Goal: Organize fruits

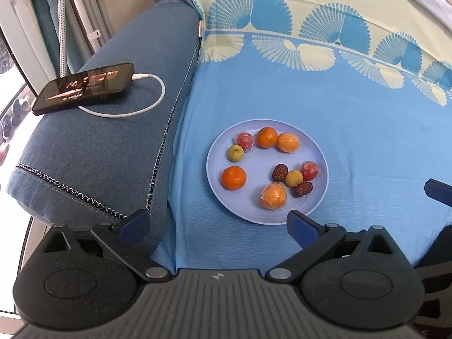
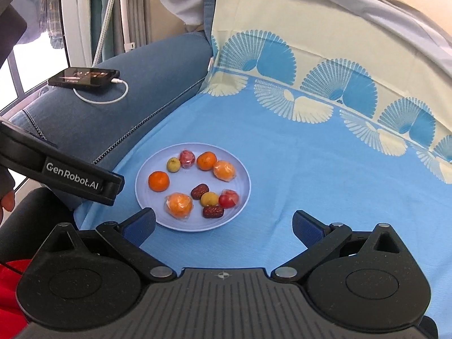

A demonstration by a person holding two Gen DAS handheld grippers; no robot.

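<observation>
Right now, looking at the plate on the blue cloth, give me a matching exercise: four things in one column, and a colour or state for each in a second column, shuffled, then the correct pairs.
Column one
1. plate
2. phone
3. date
4. unwrapped mandarin

Column two
A. dark brown and wrinkled
B. plugged into a white cable
C. pale lilac, holding all the fruit
D. bright orange, lying apart at the plate's left side

Pairs: 1-C, 2-B, 3-A, 4-D
</observation>
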